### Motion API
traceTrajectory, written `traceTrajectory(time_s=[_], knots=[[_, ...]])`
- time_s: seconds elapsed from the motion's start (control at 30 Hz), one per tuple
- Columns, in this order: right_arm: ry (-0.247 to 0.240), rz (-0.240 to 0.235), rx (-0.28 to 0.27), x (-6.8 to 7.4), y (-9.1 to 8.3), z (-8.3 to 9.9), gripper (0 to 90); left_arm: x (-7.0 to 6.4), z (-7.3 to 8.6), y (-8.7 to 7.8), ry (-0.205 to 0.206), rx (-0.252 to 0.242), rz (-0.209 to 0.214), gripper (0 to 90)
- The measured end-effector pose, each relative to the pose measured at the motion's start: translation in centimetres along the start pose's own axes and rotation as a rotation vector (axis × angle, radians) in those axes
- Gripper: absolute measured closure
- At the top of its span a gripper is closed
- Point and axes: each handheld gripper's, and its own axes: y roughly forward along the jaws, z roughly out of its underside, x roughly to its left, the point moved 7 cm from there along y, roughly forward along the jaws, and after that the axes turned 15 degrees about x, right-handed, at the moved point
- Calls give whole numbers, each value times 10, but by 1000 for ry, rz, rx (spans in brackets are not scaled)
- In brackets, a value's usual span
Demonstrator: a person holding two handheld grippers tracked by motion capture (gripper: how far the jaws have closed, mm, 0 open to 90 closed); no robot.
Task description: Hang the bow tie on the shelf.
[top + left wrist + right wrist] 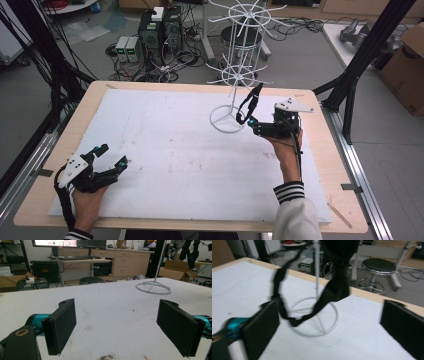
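Black strap (249, 104) hanging upright on white rack (235, 60), right tongs (248, 122) beside

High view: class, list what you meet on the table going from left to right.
Left gripper → rack base ring → black strap → right gripper, though its place against the strap is close.

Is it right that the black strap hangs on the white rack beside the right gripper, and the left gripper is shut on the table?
Not quite: the left gripper is open, its fingers wide apart with nothing between them, as the left gripper view shows. The black strap does hang on the white rack beside the right gripper.
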Motion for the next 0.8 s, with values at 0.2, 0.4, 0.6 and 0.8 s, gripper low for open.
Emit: traceTrajectory(time_s=[0.2, 0.4, 0.6, 0.8], knots=[[-3, -62, -22, 12, -11, 24, 10, 0, 0, 0, 0, -3, -1, 163], [-49, -145, -58, 31, -17, 53, 10, -1, 0, 0, 5, -1, -3, 163], [-36, -171, -117, 43, -21, 87, 10, 0, 0, 0, 5, -1, -4, 163], [-15, -80, -176, 39, -23, 114, 10, -1, 0, 0, 7, -3, -5, 163]])
